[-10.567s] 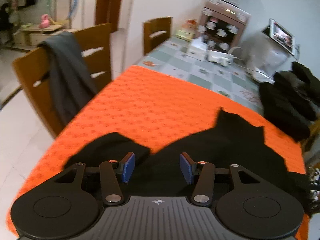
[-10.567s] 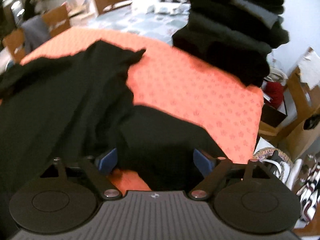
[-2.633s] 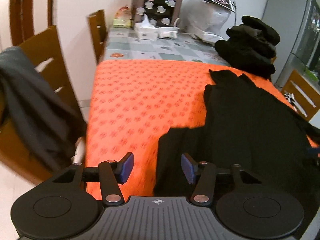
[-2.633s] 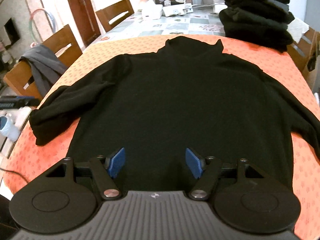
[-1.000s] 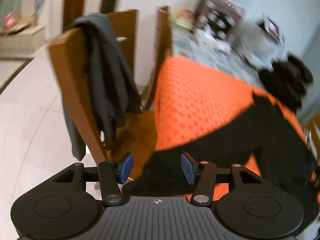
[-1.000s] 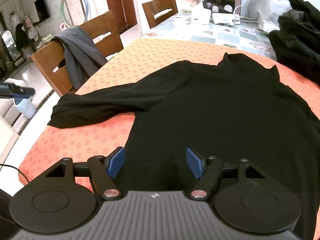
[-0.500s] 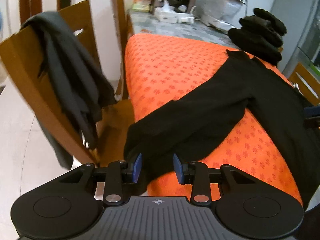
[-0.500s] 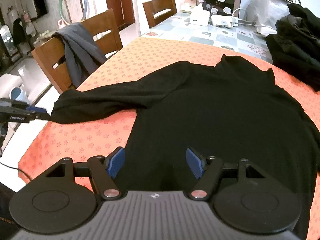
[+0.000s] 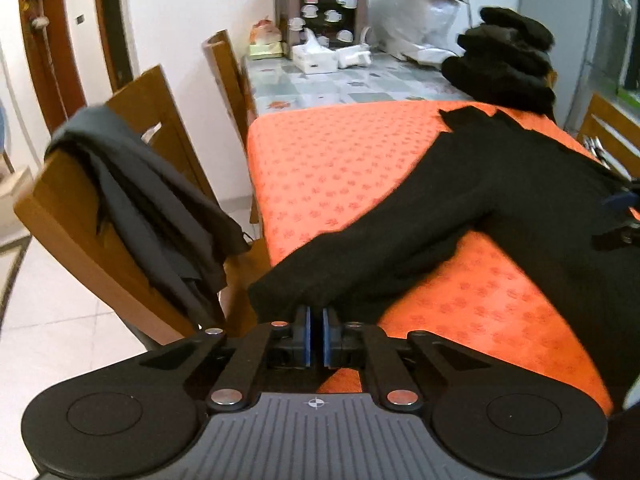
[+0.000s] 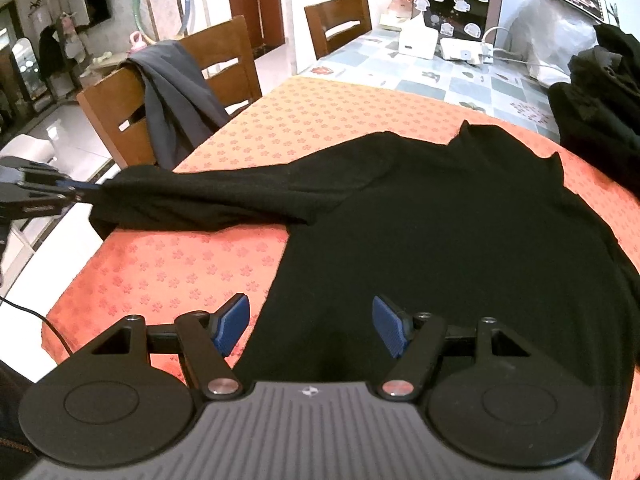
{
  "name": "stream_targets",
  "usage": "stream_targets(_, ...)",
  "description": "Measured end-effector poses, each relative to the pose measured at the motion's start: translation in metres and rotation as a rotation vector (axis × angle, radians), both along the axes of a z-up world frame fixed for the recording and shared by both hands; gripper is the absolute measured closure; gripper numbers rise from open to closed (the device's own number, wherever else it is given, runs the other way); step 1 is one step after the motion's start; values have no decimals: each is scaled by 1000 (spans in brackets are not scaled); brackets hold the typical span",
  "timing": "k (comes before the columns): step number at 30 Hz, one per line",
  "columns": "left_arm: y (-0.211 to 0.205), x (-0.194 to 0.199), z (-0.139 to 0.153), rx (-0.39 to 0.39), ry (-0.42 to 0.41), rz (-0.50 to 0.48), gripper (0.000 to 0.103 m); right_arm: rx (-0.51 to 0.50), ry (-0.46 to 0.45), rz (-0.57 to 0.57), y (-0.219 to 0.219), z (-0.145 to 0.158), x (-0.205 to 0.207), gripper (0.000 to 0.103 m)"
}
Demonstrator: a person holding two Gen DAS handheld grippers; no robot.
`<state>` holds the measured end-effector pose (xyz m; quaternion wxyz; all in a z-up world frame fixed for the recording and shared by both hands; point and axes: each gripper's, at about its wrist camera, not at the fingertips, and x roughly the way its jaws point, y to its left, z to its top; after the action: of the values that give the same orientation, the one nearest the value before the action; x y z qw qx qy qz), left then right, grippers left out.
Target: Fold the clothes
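A black high-necked sweater [image 10: 460, 216] lies flat on the orange tablecloth [image 10: 180, 256], its collar toward the far end. One long sleeve [image 9: 384, 240] stretches out to the table's left edge. My left gripper [image 9: 315, 320] is shut on the cuff of that sleeve; in the right wrist view the left gripper [image 10: 78, 192] pinches the sleeve end [image 10: 116, 196] from the left. My right gripper [image 10: 310, 326] hangs open over the sweater's hem, with the cloth below its blue pads [image 10: 232, 322] and not pinched.
A wooden chair [image 9: 100, 216] draped with a grey garment [image 9: 160, 208] stands close to the table's left edge. A pile of dark folded clothes [image 9: 504, 60] sits at the far right. Boxes and an appliance [image 9: 320, 0] crowd the far tiled end. A cable [image 10: 48, 322] trails at the near left.
My left gripper closed from open onto the sleeve cuff and rolled level as it moved in at the table's edge. The sleeve now lies drawn out straighter. My right gripper stayed put, open.
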<state>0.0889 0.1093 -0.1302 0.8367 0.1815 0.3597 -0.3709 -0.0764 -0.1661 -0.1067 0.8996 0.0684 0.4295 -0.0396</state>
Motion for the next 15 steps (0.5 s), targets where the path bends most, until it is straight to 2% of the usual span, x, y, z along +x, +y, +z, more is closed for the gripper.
stream_targets(3, -14, -20, 6, 83, -14, -29, 95, 11, -7, 20, 1, 0, 5, 29)
stream_targets(7, -32, -44, -25, 227, 29, -69, 94, 41, -7, 47, 4, -6, 15, 29)
stream_targets(9, -32, -51, -32, 241, 56, -59, 93, 43, -3, 73, 8, -8, 20, 29)
stream_targets(15, -7, -56, -37, 165, 194, -28, 89, 51, -1, 135, 17, -10, 32, 29)
